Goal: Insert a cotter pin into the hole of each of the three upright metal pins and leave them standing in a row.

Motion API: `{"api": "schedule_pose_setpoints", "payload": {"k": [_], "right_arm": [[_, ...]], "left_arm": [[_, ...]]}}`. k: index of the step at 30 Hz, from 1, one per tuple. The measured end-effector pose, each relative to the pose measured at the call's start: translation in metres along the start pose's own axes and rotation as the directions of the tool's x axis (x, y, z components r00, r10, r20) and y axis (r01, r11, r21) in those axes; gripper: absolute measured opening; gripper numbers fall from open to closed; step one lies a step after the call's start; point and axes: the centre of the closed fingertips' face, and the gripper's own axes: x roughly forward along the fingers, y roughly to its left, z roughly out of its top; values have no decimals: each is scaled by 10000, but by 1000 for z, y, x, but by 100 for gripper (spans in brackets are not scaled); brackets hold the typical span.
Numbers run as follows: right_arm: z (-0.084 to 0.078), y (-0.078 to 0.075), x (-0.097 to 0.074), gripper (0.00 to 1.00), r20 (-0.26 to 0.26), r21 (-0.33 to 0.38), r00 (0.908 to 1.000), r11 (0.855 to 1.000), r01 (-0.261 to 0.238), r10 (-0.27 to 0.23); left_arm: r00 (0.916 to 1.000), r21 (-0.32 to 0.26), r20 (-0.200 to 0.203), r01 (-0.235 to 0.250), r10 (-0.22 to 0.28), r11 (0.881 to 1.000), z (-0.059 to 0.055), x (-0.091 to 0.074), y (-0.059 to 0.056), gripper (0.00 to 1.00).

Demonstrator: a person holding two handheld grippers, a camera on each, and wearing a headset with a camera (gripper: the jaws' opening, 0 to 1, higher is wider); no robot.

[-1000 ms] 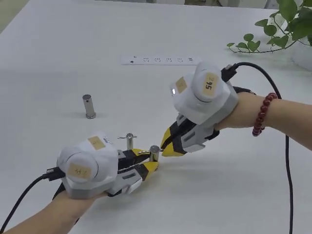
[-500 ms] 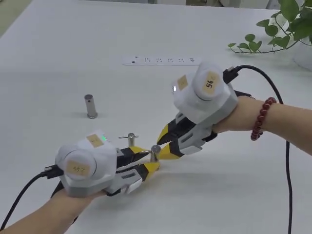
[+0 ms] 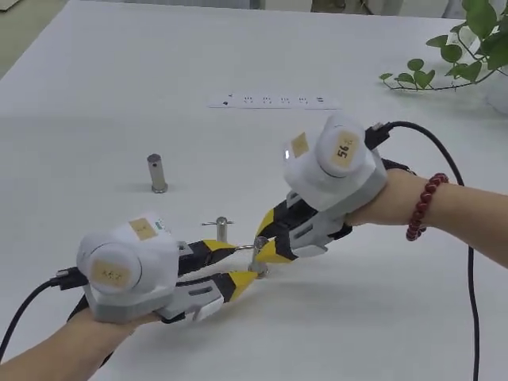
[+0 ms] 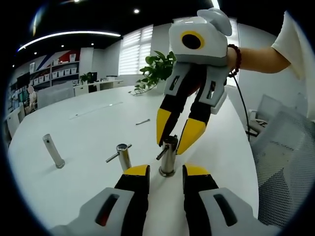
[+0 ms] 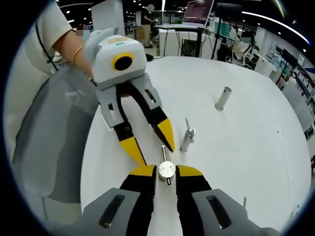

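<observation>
A short metal pin (image 3: 259, 262) stands between both grippers with a cotter pin (image 5: 163, 152) through its top hole. My right gripper (image 3: 268, 240) is open, and its yellow jaw tips flank the pin's head (image 5: 166, 171). My left gripper (image 3: 236, 262) is open too, with its tips just short of the pin's base (image 4: 168, 169). A second metal pin (image 3: 221, 230) with a cotter pin across it stands just behind. The third pin (image 3: 157, 173), bare, stands farther back on the left.
A white power strip (image 3: 274, 101) lies at the back of the white table (image 3: 381, 317). A plant (image 3: 468, 48) is at the far right corner. One loose cotter pin (image 4: 143, 121) lies on the table beyond the pins. A black cable (image 3: 464, 238) trails from my right gripper.
My right gripper's jaws have spread apart from around the cotter pin. My left gripper has opened and drawn back a little from the pin it was holding.
</observation>
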Motion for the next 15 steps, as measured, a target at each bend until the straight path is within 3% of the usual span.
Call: {"api": "schedule_pose_setpoints", "payload": {"k": [10,15], "right_arm": [[1,-2,3,16,118,108,9999,9999,106,-107],[2,-2,3,15,287,536,9995,9985,99,-114]], "left_arm": [[9999,-36,153,-14,15,10000,1,-19,2,27],[9997,-59,237,40,-38,10000,2,-23,1,27]]}}
